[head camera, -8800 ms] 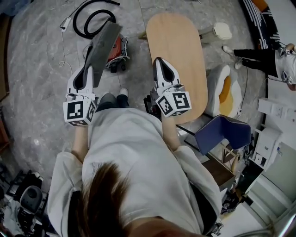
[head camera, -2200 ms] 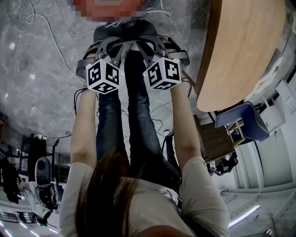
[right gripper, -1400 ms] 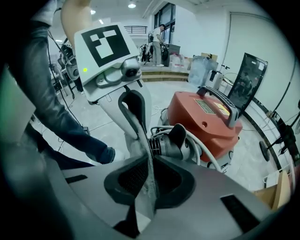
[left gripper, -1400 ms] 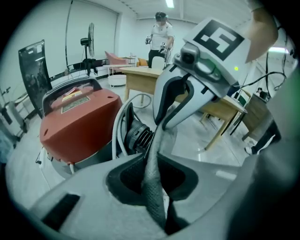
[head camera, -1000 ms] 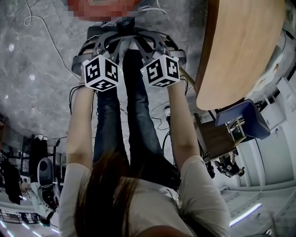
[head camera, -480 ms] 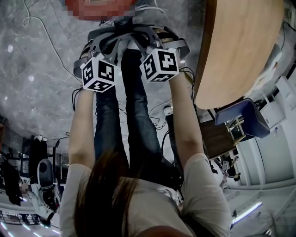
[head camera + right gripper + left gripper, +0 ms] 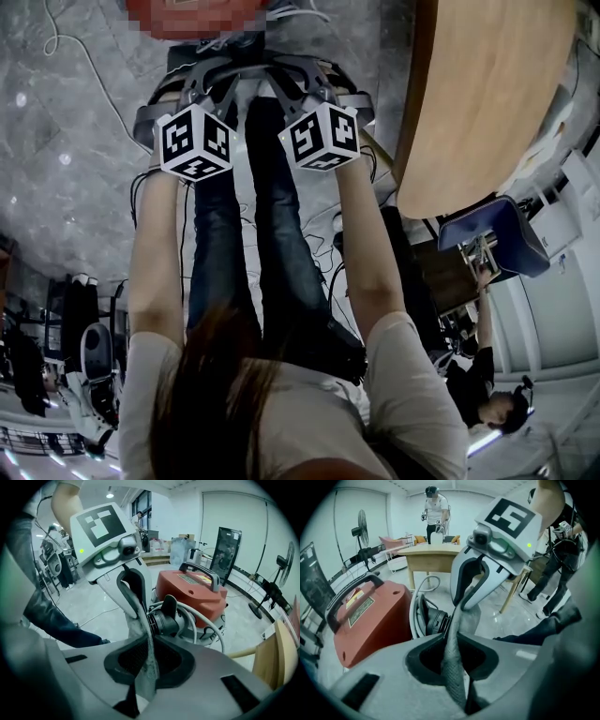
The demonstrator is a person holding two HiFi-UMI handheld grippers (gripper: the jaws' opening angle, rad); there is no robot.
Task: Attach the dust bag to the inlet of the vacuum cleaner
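The person's two bare forearms reach straight forward and down along the legs, the left forearm [image 7: 155, 253] and the right forearm [image 7: 361, 248] almost parallel. At their ends the left gripper [image 7: 135, 601] and the right gripper [image 7: 464, 603] sit close side by side, both pointing steeply down and leaning a little toward each other. The jaws of each one are closed on the dust bag [image 7: 454, 670]: the left pinches one edge and the right pinches the opposite edge, so the bag is stretched between them. It is a grey cloth with a fine woven texture, and each gripper view shows it nearly edge-on, as a narrow wrinkled strip. The bag is held just in front of the black round inlet [image 7: 163, 619] of the red vacuum cleaner [image 7: 192, 592], which stands on the grey marble floor [image 7: 66, 159]; whether the cloth touches the inlet I cannot tell. A pale hose [image 7: 212, 626] curls beside the inlet. Further to the right are a wooden desk [image 7: 487, 103] and a blue chair [image 7: 492, 244], and far behind stands another person [image 7: 434, 510]
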